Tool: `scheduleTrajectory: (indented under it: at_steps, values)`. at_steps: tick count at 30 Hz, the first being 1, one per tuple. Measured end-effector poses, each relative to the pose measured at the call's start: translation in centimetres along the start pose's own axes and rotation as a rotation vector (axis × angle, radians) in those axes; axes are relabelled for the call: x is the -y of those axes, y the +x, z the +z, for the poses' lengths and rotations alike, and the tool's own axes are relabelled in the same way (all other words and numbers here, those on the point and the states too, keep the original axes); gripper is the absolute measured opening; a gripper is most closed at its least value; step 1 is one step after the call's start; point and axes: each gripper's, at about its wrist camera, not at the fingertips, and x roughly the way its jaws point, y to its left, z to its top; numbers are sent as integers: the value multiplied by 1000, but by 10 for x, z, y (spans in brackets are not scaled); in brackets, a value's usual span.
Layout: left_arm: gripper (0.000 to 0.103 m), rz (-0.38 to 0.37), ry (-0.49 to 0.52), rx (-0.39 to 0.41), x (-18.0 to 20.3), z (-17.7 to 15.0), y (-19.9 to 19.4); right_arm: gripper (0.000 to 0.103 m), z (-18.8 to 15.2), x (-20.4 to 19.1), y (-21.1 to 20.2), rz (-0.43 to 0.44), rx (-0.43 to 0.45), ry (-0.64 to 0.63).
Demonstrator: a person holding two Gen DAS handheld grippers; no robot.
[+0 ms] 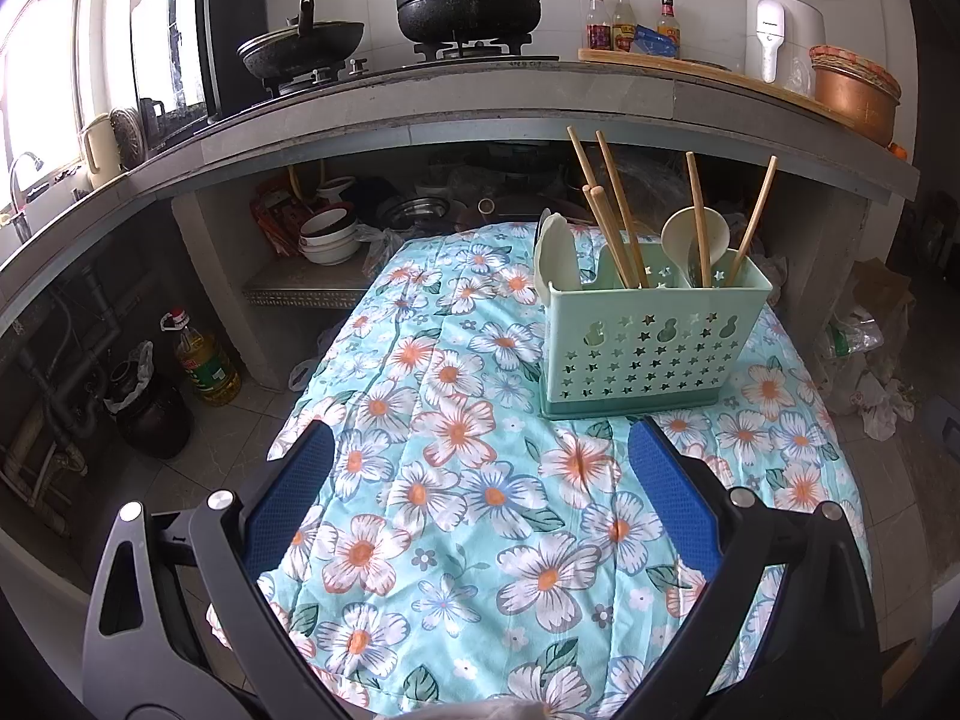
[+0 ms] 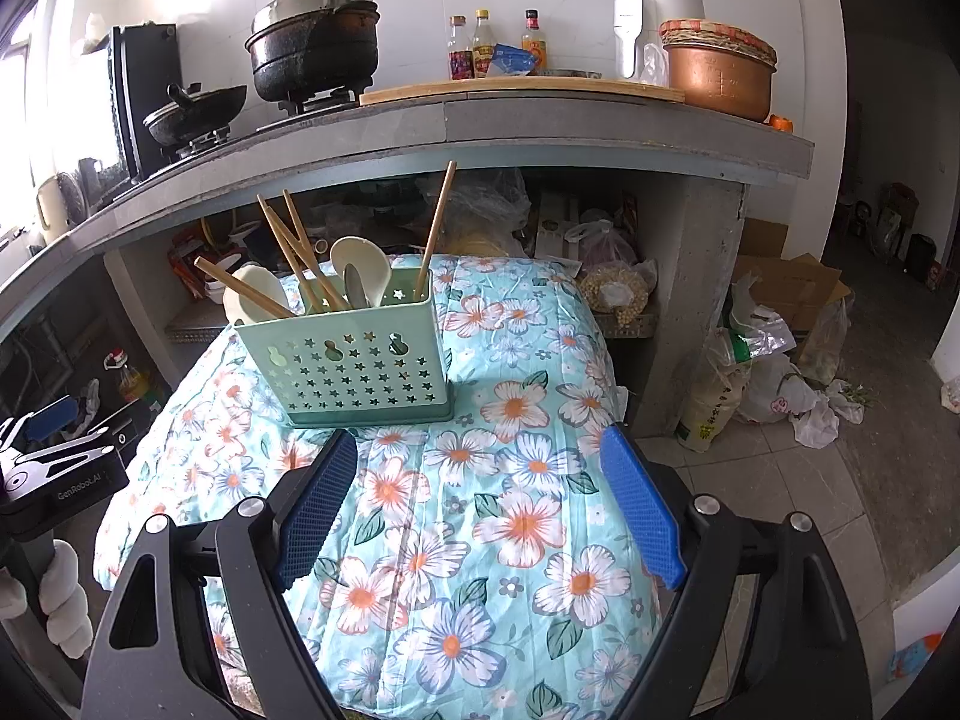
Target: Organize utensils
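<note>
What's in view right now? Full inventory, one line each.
utensil caddy: 1, mint green, on the floral cloth, upright
chopsticks: 6 visible, wooden, standing in the caddy
spoons: at least 2, cream, in the caddy
floral cloth: 1, teal with white and orange flowers, covering the work surface
lidded pot: 1, black, on the stove
wok: 1, black, on the stove
sauce bottles: 3, on the counter
copper pot: 1, counter right end
oil bottle: 1, yellow, floor
left gripper: blue pads, open, empty
right gripper: blue pads, open, empty
</note>
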Motion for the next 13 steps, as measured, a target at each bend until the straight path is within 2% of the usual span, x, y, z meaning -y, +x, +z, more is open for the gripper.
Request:
scheduleTrajectory:
  at_steps: [13]
  values:
    - [95,-3,1,-6,0,-1,1,81,0,-5,0,2,0,-1]
